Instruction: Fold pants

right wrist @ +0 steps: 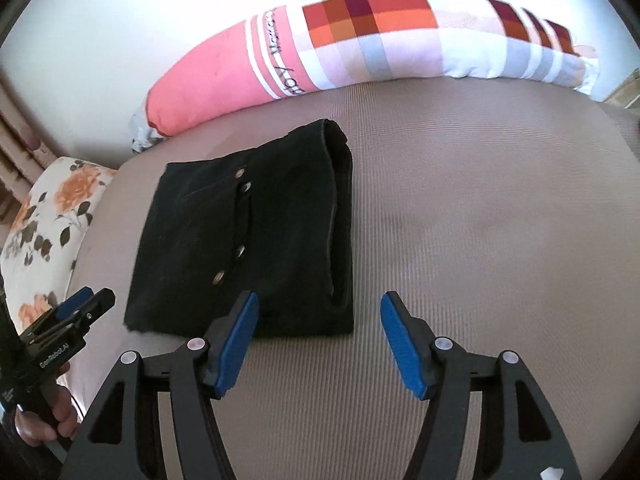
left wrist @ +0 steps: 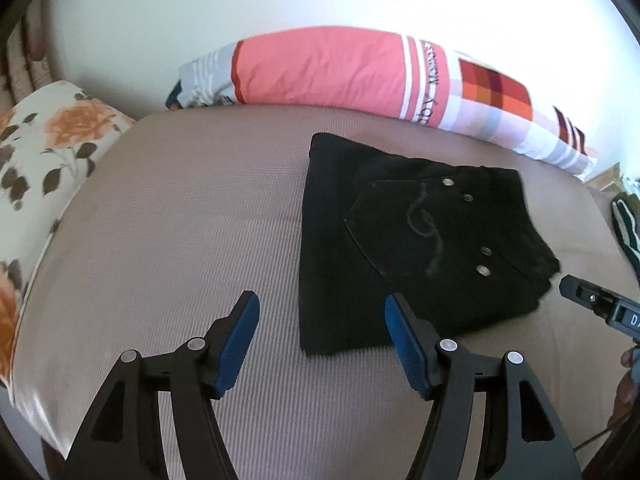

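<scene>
Black pants [left wrist: 420, 240], folded into a compact rectangle, lying flat on a beige ribbed bed cover [left wrist: 180, 240]; back pocket with curled stitching and four metal studs facing up, thick folded edge visible in the right wrist view on the side toward the right gripper. Left gripper [left wrist: 322, 320]: blue-padded jaws apart, nothing between them, held above the cover just beside the near left corner of the pants, not touching the cloth. Right gripper [right wrist: 318, 318]: jaws likewise apart and empty, held over the near right corner of the pants and the bare cover beside it; its left finger overlaps the pants' near edge in the picture, contact not determinable. Long bolster pillow [left wrist: 360, 76], pink with white stripes and an orange-red check panel, along the far edge of the bed against a white wall. Floral pillow [left wrist: 48, 160], cream with orange roses, at the left end. A person's hand [right wrist: 44, 416] grips the left gripper's handle, seen at the lower left of the right wrist view.
</scene>
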Tool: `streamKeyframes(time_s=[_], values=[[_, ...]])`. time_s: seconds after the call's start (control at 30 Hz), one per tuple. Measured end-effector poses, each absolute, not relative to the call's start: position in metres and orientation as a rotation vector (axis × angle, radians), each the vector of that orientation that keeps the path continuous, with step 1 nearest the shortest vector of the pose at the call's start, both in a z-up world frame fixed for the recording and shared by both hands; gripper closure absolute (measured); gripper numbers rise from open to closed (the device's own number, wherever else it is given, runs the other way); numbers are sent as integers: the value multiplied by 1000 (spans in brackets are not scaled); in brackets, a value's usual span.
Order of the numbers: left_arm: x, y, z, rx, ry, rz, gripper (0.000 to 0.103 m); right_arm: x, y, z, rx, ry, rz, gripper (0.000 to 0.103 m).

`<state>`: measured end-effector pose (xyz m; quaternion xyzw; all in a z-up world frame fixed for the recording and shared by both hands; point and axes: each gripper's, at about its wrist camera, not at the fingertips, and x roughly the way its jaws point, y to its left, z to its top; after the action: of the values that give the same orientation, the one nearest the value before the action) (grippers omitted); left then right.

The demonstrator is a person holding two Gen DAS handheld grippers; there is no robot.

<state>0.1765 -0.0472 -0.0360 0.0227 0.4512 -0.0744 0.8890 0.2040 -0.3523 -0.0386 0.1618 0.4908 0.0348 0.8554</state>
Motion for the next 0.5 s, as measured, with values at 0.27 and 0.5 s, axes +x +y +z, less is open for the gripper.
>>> streamKeyframes(time_s=[0.27, 0.5], values=[[118, -47, -12, 52, 857, -112, 37, 151, -321, -9, 228, 917, 21, 24], [90, -44, -7, 71, 817, -80, 37, 125, -298, 5, 158, 847, 5, 13]])
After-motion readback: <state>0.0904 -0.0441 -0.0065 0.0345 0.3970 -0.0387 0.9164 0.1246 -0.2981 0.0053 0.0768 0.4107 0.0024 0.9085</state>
